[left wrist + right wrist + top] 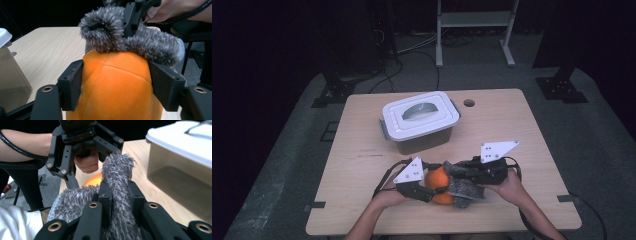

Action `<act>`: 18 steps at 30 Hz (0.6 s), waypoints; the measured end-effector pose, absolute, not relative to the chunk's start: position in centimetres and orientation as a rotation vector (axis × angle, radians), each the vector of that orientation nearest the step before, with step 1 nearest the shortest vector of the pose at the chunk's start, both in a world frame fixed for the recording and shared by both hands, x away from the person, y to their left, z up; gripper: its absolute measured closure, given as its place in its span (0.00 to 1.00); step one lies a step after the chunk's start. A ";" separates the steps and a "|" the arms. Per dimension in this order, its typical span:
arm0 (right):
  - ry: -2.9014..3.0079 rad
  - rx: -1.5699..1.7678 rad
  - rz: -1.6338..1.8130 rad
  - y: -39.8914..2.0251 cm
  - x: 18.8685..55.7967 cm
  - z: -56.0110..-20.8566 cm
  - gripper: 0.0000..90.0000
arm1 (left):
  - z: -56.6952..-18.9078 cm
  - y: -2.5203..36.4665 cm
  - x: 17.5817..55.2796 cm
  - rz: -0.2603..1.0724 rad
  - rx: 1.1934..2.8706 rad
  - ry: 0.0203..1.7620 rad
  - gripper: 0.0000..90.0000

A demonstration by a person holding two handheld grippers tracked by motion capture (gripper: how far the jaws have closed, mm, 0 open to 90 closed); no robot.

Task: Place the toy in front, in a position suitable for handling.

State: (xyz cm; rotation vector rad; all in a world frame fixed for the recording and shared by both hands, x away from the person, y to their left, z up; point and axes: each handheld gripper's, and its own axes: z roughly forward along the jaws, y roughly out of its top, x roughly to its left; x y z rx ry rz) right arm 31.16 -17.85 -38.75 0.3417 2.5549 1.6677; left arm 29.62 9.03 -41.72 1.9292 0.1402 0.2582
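Left gripper (432,189): jaws flank orange plush ball (117,87), one black pad on each flank; pads against the fabric, gripping it. No earlier look to compare.
Right gripper (117,195): clamped tight on a fold of grey fuzzy cloth (117,177); tuft sticks up past the jaw tips.
Orange plush ball: near front edge of bench (362,125), about centre, between the two hands; seam lines visible in left gripper view.
Grey fuzzy cloth: draped over top and right side of the ball, touching it; part hangs toward the person in right gripper view.
Left hand (387,197): at front edge of bench, forearm comes in from the bottom.
Right hand (507,187): just right of the ball, close to the front edge.
Lidded plastic box (421,120): white lid with grey handle, clear tinted body; stands behind the ball toward bench middle, apart from both grippers.
Open room: bare wood left of the box, right of the box and along the far edge; round hole (469,103) near the far edge.
Tight spots: grippers nearly meet over the ball; little room between ball and front edge.
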 end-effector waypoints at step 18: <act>2.512 0.453 1.700 -20.7 31.3 -39.4 0.85 | -41.7 9.1 29.9 0.239 1.916 0.180 0.41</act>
